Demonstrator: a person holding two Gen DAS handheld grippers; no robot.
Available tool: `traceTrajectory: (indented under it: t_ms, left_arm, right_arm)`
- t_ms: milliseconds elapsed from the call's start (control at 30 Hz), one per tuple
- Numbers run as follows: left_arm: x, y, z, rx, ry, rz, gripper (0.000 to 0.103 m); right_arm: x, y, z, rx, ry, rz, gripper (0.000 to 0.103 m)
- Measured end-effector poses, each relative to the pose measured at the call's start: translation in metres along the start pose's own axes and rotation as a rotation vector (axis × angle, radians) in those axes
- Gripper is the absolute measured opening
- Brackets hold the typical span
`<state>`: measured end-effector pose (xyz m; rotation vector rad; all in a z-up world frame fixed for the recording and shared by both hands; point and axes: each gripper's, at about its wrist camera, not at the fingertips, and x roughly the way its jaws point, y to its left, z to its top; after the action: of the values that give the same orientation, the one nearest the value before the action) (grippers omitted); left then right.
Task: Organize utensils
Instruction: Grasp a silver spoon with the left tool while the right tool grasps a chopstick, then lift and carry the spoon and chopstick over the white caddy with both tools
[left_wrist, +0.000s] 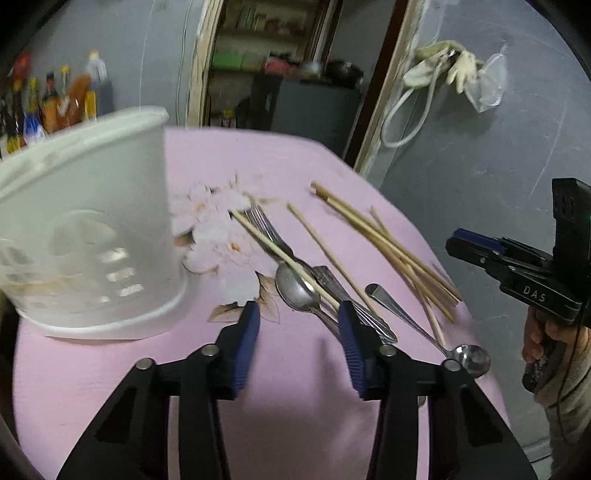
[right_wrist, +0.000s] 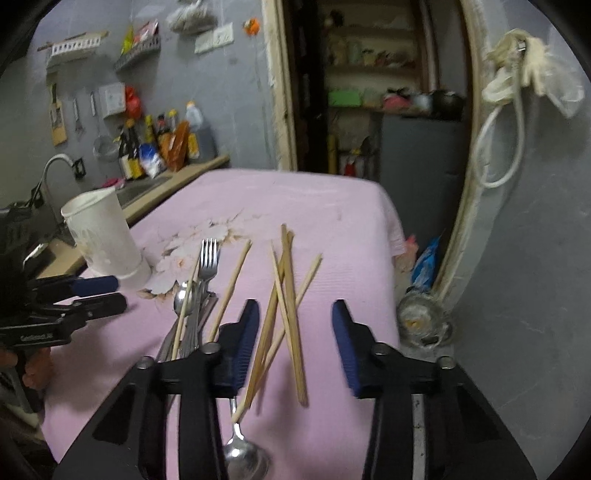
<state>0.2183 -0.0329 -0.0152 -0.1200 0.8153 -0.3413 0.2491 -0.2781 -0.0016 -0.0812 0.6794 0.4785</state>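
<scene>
Wooden chopsticks (right_wrist: 286, 295) in a loose crossed heap on the pink-clothed surface (right_wrist: 332, 229), directly ahead of the right tool (right_wrist: 291, 343), fingers spread wide and grasping nothing. Likely trouble there: closing on a crossed bundle and catching only one or two sticks, tipping the others up or rolling them toward the near edge, close beside the heap on the right. Thin, round, light; prone to slipping between the ribbed blue pads (right_wrist: 242, 343) if pinched off-centre. Metal pieces just left of them: a fork (right_wrist: 208, 258) with tines pointing away, a spoon (left_wrist: 295, 286) bowl-up, other handles bundled underneath, and a single chopstick (left_wrist: 280, 254) lying across the spoon bowl. Left tool (left_wrist: 299, 328) also released and empty, hovering near that bundle, its right finger just at the handles. Risk here of lifting spoon and stick together, or of dragging the pile sideways, since everything overlaps. Smooth steel, likely slick against a shallow pinch. A second spoon (left_wrist: 469, 358) at the near edge, bowl close to the drop, easy to knock off with a careless sweep. White plastic holder (left_wrist: 92, 236) upright at the left of the surface, well apart from the chopsticks, nearer the fork; tall and light by appearance, so a long utensil dropped in at a slant could tip it. Motion blur in the left view; holder contents not discernible.
</scene>
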Motion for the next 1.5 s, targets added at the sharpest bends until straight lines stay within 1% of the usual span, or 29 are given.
traceTrajectory:
  t_ms: [33,100,200,367,567,700,733,800,900,967,1067,1167,1200,1267,1400,1500]
  left_arm:
    - [0.007,0.004,0.003,-0.014,0.028,-0.003,0.034]
    - [0.012,0.009,0.007,-0.033,0.059,-0.009,0.029]
    - [0.020,0.018,0.011,-0.058,0.089,-0.009,0.026]
    - [0.030,0.035,0.015,-0.103,0.136,-0.034,0.025]
    - [0.032,0.042,0.018,-0.110,0.132,-0.048,0.025]
    - [0.036,0.041,0.019,-0.108,0.131,-0.057,0.024]
    - [0.039,0.039,0.021,-0.109,0.132,-0.060,0.023]
    - [0.042,0.039,0.022,-0.112,0.140,-0.073,0.015]
    - [0.048,0.041,0.024,-0.125,0.150,-0.086,0.008]
    - [0.052,0.039,0.028,-0.135,0.153,-0.092,0.004]
    - [0.052,0.040,0.028,-0.145,0.152,-0.107,0.003]
    - [0.051,0.038,0.029,-0.145,0.144,-0.117,0.002]
    - [0.050,0.038,0.028,-0.145,0.140,-0.122,0.001]
    - [0.048,0.037,0.028,-0.147,0.132,-0.135,0.000]
    - [0.044,0.036,0.026,-0.146,0.121,-0.160,0.000]
    - [0.040,0.036,0.024,-0.143,0.107,-0.163,0.000]
  right_arm:
    - [0.006,-0.001,0.003,-0.007,0.016,0.011,0.024]
    - [0.018,-0.002,0.012,-0.030,0.051,0.032,0.015]
    - [0.033,-0.001,0.022,-0.065,0.083,0.045,0.010]
    - [0.064,-0.002,0.042,-0.092,0.144,0.048,0.010]
    - [0.097,-0.007,0.055,-0.085,0.229,0.059,0.010]
    - [0.110,-0.010,0.056,-0.085,0.277,0.052,0.010]
    - [0.111,-0.012,0.058,-0.075,0.285,0.057,0.010]
    - [0.114,-0.015,0.061,-0.059,0.306,0.060,0.010]
    - [0.124,-0.018,0.059,-0.057,0.359,0.070,0.011]
    - [0.125,-0.017,0.059,-0.055,0.365,0.070,0.011]
    - [0.126,-0.017,0.060,-0.040,0.372,0.070,0.011]
    - [0.127,-0.018,0.061,-0.021,0.374,0.071,0.008]
    - [0.126,-0.019,0.061,-0.005,0.366,0.072,0.006]
    - [0.123,-0.020,0.060,0.021,0.352,0.082,0.005]
    - [0.116,-0.022,0.058,0.060,0.303,0.098,0.005]
    - [0.110,-0.022,0.056,0.092,0.269,0.128,0.005]
